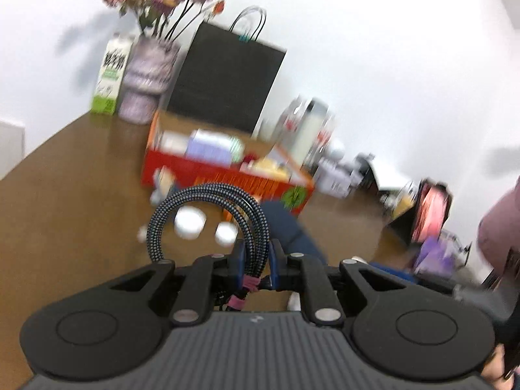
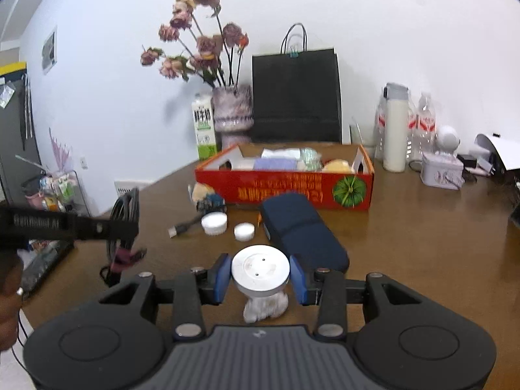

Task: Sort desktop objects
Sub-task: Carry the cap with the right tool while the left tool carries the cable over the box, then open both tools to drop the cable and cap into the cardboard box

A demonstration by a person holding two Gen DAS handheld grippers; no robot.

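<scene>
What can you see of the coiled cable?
The cable is a braided black-and-white cord wound into a round coil, bound near the bottom by pink ties. The left gripper is shut on the strands just above the ties, its blue pads pressing both sides. The coil stands upright, lifted off the table. From the right wrist it hangs at the left, edge-on, with a plug end dangling below.

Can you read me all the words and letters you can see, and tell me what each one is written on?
"鲜牛奶": on the milk carton beside the vase; its smaller print is too small to read.
Yellow characters on the red box, upside down and too blurred to read.
White lettering on the left hand-held gripper arm: blurred, unreadable.
Red labels on the water bottles: too small to read.
</scene>
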